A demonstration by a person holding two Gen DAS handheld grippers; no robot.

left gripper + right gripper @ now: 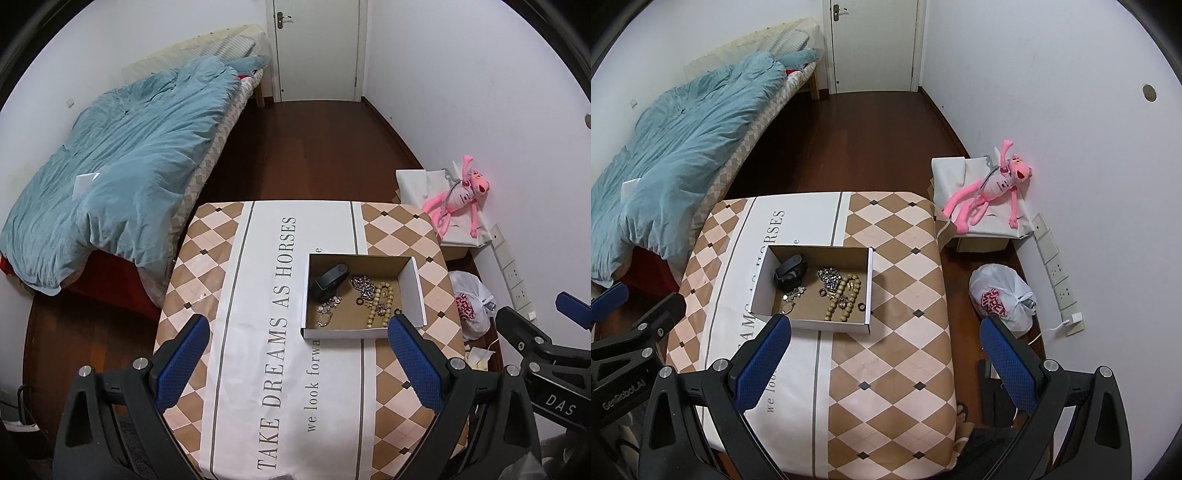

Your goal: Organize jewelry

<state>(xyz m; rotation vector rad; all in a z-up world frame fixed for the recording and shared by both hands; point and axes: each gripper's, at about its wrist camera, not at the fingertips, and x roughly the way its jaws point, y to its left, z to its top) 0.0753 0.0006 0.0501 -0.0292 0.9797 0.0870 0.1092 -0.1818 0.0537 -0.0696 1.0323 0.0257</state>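
Open cardboard box sits on the patterned tablecloth. Inside it: beaded necklace near the right wall, silver chain beside it, black case at the left. Left gripper and right gripper hover short of the box, both released, holding nothing.

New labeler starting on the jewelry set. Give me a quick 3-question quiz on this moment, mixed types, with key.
1. True or false: the cardboard box on the table has a closed lid.

2. Multiple choice: where does the beaded necklace lie?
A. on the tablecloth beside the box
B. inside the box
C. between the fingers of the right gripper

3. Fill in: both the left gripper and the right gripper are ____ and hold nothing.

Key: 1 false (open top; black case and silver chain visible inside); 2 B; 3 open.
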